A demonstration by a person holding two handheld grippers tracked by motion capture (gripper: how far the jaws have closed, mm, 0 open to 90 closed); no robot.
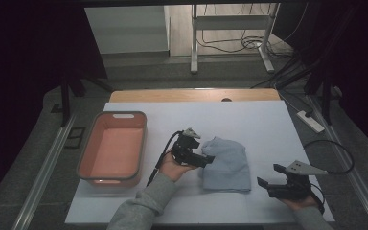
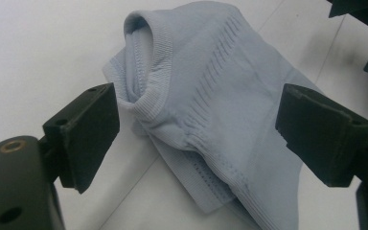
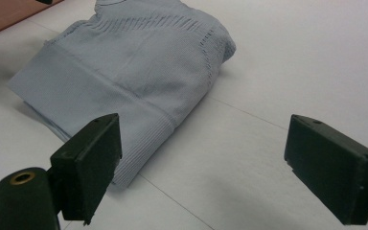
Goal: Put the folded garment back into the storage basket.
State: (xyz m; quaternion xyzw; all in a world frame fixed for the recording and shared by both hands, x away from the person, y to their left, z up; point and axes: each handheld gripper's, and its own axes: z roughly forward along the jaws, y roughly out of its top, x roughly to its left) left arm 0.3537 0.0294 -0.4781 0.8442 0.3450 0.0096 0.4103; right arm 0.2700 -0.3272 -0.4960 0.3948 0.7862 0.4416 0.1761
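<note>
Left of the sweater [image 1: 226, 165] sits my pink tub [image 1: 112, 149], well apart from it on the bench [image 1: 258, 124]. My left claw [image 1: 206, 159] is spread wide, at the sweater's left edge, jaws either side of the collar, not pinching. Sweater lies folded mid-bench. Right of the sweater, my right claw [image 1: 268, 176] is spread too, holding nothing, near the sweater's lower right corner.

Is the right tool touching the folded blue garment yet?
Apart. In the high view, bare table separates the right tool from the garment; its open jaws hold nothing.
</note>
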